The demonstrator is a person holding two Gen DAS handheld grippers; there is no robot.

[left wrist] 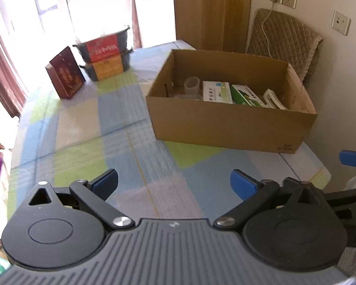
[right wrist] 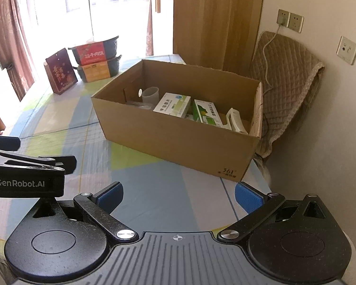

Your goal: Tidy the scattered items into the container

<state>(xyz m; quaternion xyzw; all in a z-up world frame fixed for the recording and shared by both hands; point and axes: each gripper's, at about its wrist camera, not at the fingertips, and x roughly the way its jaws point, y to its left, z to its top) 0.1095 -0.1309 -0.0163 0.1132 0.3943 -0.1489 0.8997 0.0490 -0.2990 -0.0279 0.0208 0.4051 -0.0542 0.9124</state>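
Right wrist view: the cardboard box (right wrist: 178, 140) on the checked tablecloth (right wrist: 154, 185) is seen already holding medicine cartons (right wrist: 173, 105) and a plastic cup (right wrist: 150, 95). Both the right gripper (right wrist: 178, 196) and the left gripper (left wrist: 174, 182) are held apart and empty; the table is best scanned for leftovers before withdrawal.

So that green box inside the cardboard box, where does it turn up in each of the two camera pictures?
Left wrist view: the green box sits right of centre, inside the cardboard box, right of a white box.
Right wrist view: the green box sits near the centre, again right of the white box.
Shared landmark: the clear plastic cup at the carton's left end.
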